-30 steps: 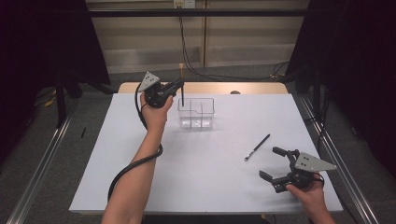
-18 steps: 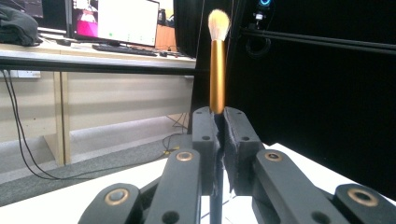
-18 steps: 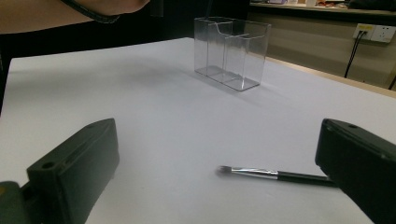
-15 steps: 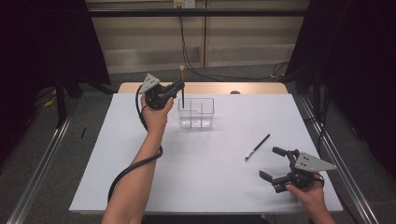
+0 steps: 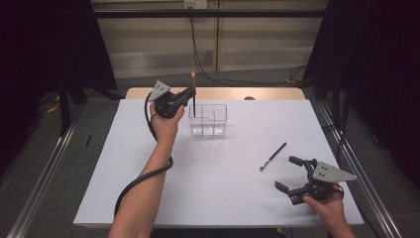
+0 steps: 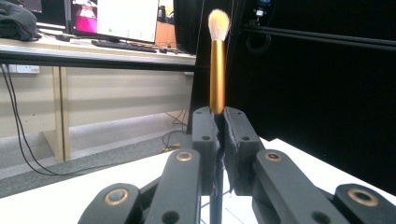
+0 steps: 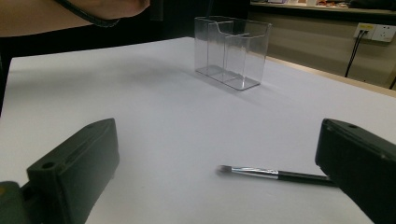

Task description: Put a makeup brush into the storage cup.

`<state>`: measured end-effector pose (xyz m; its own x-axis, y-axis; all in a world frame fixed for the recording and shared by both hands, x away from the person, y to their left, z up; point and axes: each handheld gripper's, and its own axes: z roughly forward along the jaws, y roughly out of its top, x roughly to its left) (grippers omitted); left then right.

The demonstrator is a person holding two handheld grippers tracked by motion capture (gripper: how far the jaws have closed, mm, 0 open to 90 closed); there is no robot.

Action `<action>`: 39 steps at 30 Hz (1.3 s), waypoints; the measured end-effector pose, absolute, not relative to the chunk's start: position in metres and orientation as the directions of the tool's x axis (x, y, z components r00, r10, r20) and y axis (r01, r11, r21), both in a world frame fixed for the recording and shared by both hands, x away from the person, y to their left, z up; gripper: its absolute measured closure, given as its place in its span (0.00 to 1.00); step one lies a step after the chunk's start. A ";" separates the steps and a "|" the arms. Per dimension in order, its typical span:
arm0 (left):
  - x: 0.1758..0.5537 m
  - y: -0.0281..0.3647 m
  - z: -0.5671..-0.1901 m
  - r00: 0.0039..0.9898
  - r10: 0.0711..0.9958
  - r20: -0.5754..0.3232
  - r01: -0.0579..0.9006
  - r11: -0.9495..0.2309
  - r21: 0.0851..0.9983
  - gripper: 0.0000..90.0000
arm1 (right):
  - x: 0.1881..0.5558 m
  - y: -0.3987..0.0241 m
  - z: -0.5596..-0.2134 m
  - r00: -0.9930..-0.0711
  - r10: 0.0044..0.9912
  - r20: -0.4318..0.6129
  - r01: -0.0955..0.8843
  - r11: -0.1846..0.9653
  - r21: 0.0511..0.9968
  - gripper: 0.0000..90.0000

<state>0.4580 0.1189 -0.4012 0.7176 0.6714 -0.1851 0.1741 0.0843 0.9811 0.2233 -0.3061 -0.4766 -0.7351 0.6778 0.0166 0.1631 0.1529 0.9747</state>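
Observation:
My left gripper (image 5: 190,94) is shut on a makeup brush (image 6: 217,70) with a gold ferrule and pale bristles, held upright, bristles up. Its black handle (image 5: 194,104) hangs over the left end of a clear divided organizer (image 5: 208,120) at the far middle of the white table (image 5: 213,193). In the left gripper view the pads (image 6: 233,135) pinch the handle just below the ferrule. My right gripper (image 5: 291,173) stands open near the front right. A thin black brush (image 5: 273,156) with a silver ferrule lies on the table just beyond it, bristles toward me (image 7: 275,174).
A wooden bench edge (image 5: 223,93) runs behind the table. Metal rails (image 5: 361,168) flank both sides on the floor. Cables (image 5: 148,173) trail from the left gripper along the forearm. Dark curtains hang at left and right.

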 end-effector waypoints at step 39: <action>0.451 0.122 -0.417 0.706 0.687 -0.172 0.172 0.069 0.983 0.93 | 0.223 -0.306 -0.477 -0.740 0.673 0.012 0.161 0.160 0.974 0.00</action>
